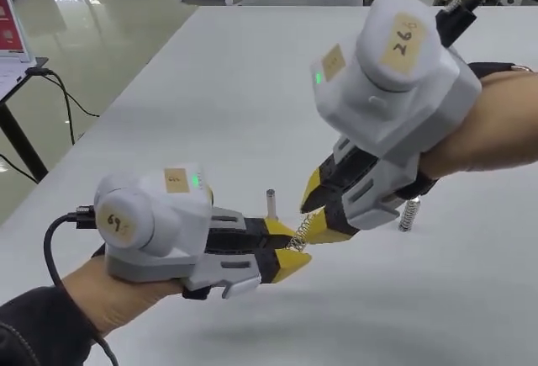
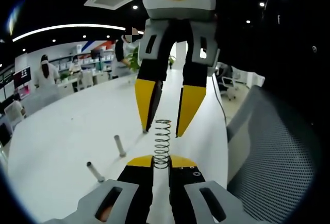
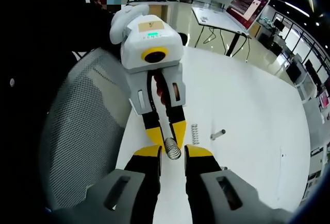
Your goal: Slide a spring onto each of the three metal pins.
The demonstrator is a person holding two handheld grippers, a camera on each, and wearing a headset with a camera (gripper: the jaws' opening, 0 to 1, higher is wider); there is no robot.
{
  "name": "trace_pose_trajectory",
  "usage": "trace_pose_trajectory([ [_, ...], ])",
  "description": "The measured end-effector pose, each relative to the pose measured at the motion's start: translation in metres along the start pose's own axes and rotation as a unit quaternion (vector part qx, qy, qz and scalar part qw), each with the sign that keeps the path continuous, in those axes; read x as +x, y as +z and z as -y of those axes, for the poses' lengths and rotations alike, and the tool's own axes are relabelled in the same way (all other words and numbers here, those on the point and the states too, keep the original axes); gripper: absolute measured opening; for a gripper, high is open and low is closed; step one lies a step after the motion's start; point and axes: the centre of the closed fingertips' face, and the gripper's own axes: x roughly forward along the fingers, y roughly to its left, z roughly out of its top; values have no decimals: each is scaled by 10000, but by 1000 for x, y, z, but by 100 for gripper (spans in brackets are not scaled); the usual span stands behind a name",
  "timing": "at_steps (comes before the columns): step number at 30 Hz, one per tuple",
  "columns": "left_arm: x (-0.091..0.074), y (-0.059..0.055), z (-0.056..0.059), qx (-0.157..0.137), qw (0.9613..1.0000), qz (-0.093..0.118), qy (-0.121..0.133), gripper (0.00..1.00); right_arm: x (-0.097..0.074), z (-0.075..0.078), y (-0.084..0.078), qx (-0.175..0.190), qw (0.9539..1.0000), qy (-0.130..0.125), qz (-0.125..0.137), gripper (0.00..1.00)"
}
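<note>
My left gripper [image 1: 294, 244] is shut on one end of a small steel spring [image 1: 301, 233], which it holds above the white table. The spring [image 2: 162, 141] rises from between the jaws of the left gripper [image 2: 161, 161]. My right gripper [image 1: 309, 219] comes down from the upper right, and its yellow fingers [image 2: 146, 100] stand open on either side of the spring's free end [image 3: 172, 149]. A bare metal pin [image 1: 271, 202] stands upright just behind the grippers. Two bare pins [image 2: 119, 145] [image 2: 95, 171] stand left of the spring. Another pin carries a spring [image 1: 408, 214] [image 3: 195, 134].
The white table [image 1: 252, 88] stretches away behind the pins. A mesh office chair [image 2: 278, 152] stands beside the table. A desk with a laptop and cables [image 1: 17, 55] is at the far left. People [image 2: 45, 72] stand in the background.
</note>
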Motion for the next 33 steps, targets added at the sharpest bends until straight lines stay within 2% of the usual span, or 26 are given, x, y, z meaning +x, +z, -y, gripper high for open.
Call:
trace_pose_trajectory([
  [17,0,6,3,82,9999,113,-44,3,11,-2,-6,163,9997,186,-6,10],
  [33,0,7,6,74,9998,180,-72,3,13,-4,-6,211,9995,224,-41,8],
])
